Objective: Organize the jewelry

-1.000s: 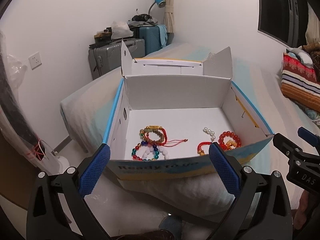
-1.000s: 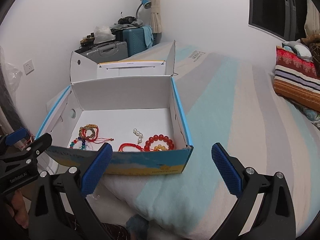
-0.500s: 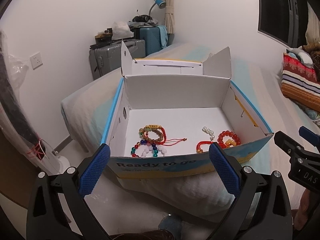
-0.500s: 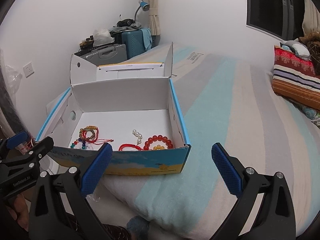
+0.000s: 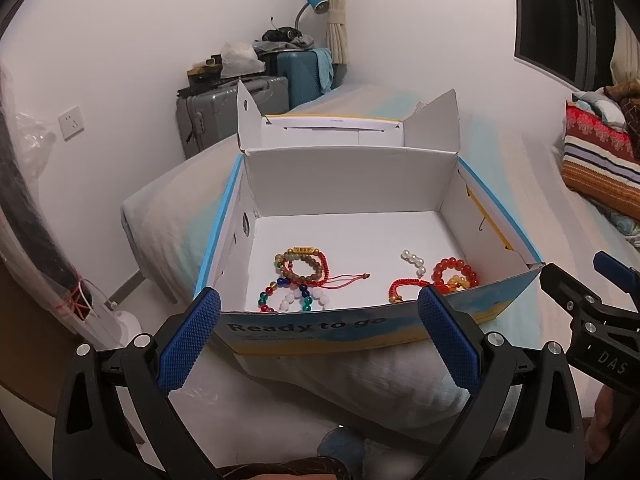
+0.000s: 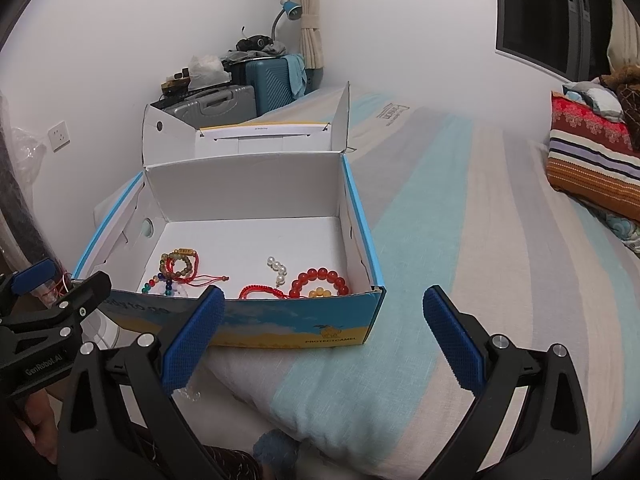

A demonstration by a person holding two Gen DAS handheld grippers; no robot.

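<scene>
An open white cardboard box (image 5: pixel 352 168) (image 6: pixel 248 184) with a blue printed front sits on the bed corner. Inside, at left, lie a brown bead bracelet with red cord (image 5: pixel 306 266) (image 6: pixel 180 266) and a multicolour bead bracelet (image 5: pixel 292 298). At right lie a short pearl strand (image 5: pixel 414 260) (image 6: pixel 277 270), a red cord bracelet (image 5: pixel 402 288) (image 6: pixel 260 292) and a red bead bracelet (image 5: pixel 456 274) (image 6: pixel 320 282). My left gripper (image 5: pixel 318 336) is open and empty just before the box's front wall. My right gripper (image 6: pixel 320 338) is open and empty, before the box's right front corner.
The striped bed cover (image 6: pixel 460 240) stretches right of the box. A striped pillow (image 6: pixel 592 168) lies far right. Grey and teal suitcases (image 5: pixel 232 108) stand against the wall behind the box. The bed edge drops off at the left, towards the floor (image 5: pixel 128 300).
Both grippers have drawn back slightly from the box and stay open. The jewelry has not moved.
</scene>
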